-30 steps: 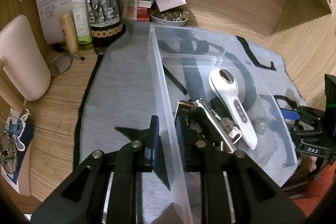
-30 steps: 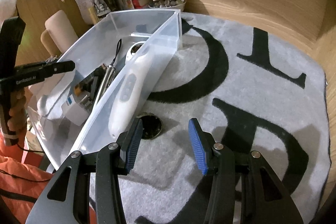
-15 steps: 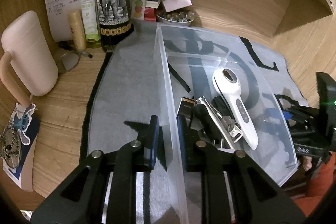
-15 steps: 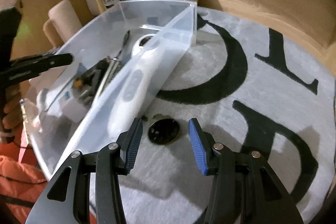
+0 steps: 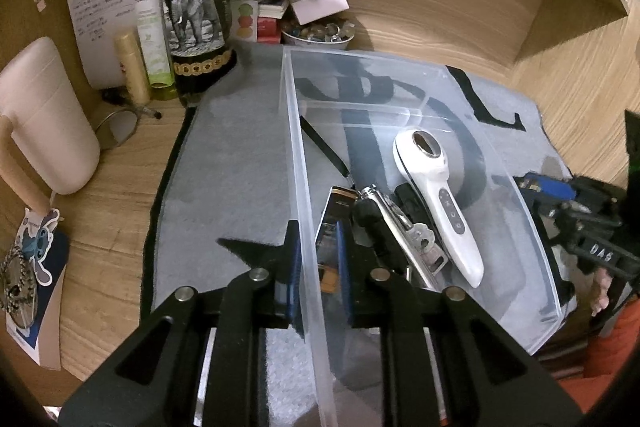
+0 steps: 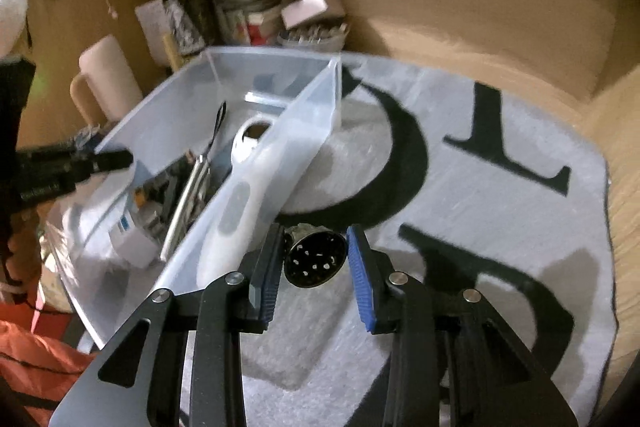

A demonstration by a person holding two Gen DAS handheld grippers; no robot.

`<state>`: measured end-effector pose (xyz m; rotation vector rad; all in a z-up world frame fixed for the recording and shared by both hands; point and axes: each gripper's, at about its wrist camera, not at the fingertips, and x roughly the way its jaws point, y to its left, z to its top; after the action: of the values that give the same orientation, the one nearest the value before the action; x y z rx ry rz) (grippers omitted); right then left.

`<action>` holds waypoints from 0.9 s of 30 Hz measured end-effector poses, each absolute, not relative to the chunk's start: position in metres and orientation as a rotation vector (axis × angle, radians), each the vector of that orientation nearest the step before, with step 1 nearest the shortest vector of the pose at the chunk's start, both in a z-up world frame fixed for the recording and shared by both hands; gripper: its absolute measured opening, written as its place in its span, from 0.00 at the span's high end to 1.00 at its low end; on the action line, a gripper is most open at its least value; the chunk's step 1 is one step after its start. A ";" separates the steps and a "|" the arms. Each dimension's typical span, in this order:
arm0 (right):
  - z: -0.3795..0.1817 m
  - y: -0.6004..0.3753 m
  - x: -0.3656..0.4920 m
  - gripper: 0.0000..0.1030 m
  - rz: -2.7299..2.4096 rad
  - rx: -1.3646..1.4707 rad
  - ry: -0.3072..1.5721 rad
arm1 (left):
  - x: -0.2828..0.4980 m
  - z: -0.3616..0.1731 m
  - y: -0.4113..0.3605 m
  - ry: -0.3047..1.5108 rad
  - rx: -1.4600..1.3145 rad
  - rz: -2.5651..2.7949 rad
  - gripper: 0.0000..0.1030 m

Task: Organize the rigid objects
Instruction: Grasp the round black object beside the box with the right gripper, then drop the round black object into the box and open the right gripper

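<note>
A clear plastic bin [image 5: 304, 187] rests on a grey mat. My left gripper [image 5: 318, 259] is shut on the bin's near wall, one finger outside and one inside. Inside lie a white handheld device [image 5: 440, 195], a metal tool [image 5: 396, 219] and other small items. In the right wrist view the bin [image 6: 280, 131] is at left and a round dark metal piece with holes [image 6: 316, 259] lies on the mat beside it. My right gripper [image 6: 314, 267] is open, with its fingers on either side of the round piece.
A dark bottle with an elephant label [image 5: 196, 11], a green spray bottle [image 5: 150, 11], a pink mug [image 5: 44, 115], papers and a bowl of small items [image 5: 316, 31] crowd the back left. The mat [image 6: 480, 207] has large black letters. Wooden walls enclose the back and right.
My right gripper moved forward until its fingers straddle the round metal piece. The left gripper kept its hold on the bin wall and shifted the bin slightly.
</note>
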<state>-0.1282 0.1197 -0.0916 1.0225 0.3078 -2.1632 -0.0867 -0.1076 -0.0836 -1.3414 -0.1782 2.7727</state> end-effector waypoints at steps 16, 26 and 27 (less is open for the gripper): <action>-0.037 0.113 -0.124 0.71 -2.252 0.811 0.237 | -0.105 -0.085 -0.074 -0.084 -1.309 2.707 0.84; -0.058 0.066 -0.136 0.71 -2.142 0.895 0.355 | -0.106 -0.089 -0.074 -0.103 -1.313 2.693 0.84; -0.060 0.064 -0.137 0.71 -2.130 0.904 0.368 | -0.106 -0.090 -0.075 -0.106 -1.315 2.691 0.84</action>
<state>-0.1366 0.0638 -0.0604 0.9037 0.3680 -2.1304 -0.1062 -0.0745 -0.0901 -1.3146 -0.1064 2.6911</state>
